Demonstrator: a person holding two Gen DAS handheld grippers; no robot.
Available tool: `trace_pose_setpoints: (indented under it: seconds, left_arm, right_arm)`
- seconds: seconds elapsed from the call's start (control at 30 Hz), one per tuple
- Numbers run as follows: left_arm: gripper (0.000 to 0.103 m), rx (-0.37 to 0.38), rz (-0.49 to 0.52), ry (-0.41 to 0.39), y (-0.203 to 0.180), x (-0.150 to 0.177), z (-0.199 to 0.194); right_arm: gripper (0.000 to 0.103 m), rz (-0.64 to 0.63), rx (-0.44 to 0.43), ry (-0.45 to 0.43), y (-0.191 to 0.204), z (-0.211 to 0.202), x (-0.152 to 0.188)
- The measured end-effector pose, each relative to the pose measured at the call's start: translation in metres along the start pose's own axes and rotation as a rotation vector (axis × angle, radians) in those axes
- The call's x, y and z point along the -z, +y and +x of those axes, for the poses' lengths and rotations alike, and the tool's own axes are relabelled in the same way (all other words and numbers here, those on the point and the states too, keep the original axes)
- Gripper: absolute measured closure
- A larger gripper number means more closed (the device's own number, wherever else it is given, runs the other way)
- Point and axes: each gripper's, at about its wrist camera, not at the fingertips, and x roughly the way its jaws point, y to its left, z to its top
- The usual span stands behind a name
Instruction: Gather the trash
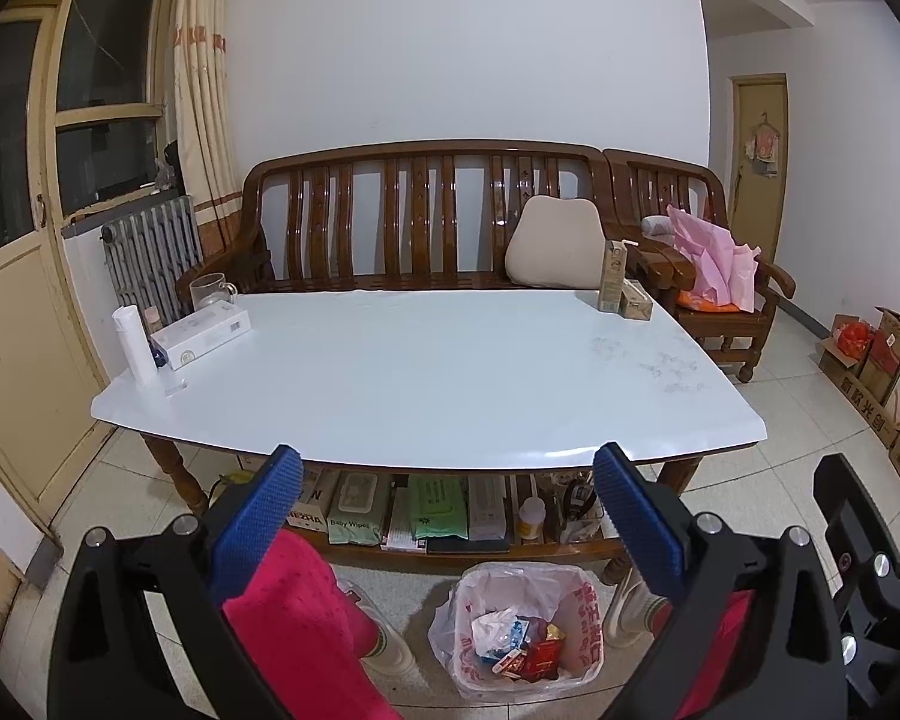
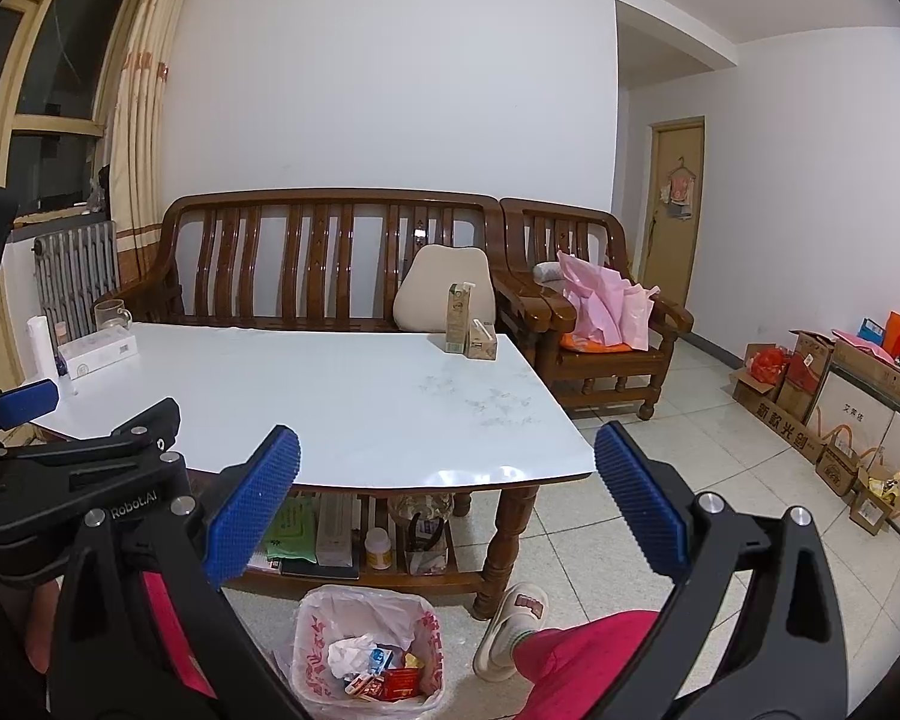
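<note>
The white surface [image 1: 426, 372] is taking up most of both views, and most of its top is lying bare. What is sitting on it is pushed to the corners: a white box [image 1: 201, 336], a white tube [image 1: 135, 345] and a glass mug [image 1: 210, 291] at the far left, and two cartons [image 2: 471, 330] at the far right corner, one upright and one lying just beside it. Whether those cartons are counting as trash cannot be told from here.

Below the near edge, on the floor between the person's slippered feet, the bin [image 2: 369, 654] with its plastic liner is holding crumpled paper and several red and blue wrappers [image 1: 519, 645]. Judging by that, the collecting is looking largely done, with the cartons as the only likely leftovers.

The left tongs [image 1: 447, 507] are hovering above the bin, spread wide and gripping nothing. The right tongs [image 2: 447, 504] are hanging likewise, fully parted and empty, beside the left ones.
</note>
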Motion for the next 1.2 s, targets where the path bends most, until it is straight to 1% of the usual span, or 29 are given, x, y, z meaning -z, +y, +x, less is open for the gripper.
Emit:
trace_pose_setpoints:
  seconds: [1.2]
  left_arm:
    - [0.008,0.002,-0.003,0.009,0.0036,0.003,0.0009]
  right_arm:
    - [0.007,0.0,-0.006,0.002,0.0007,0.0033,0.001]
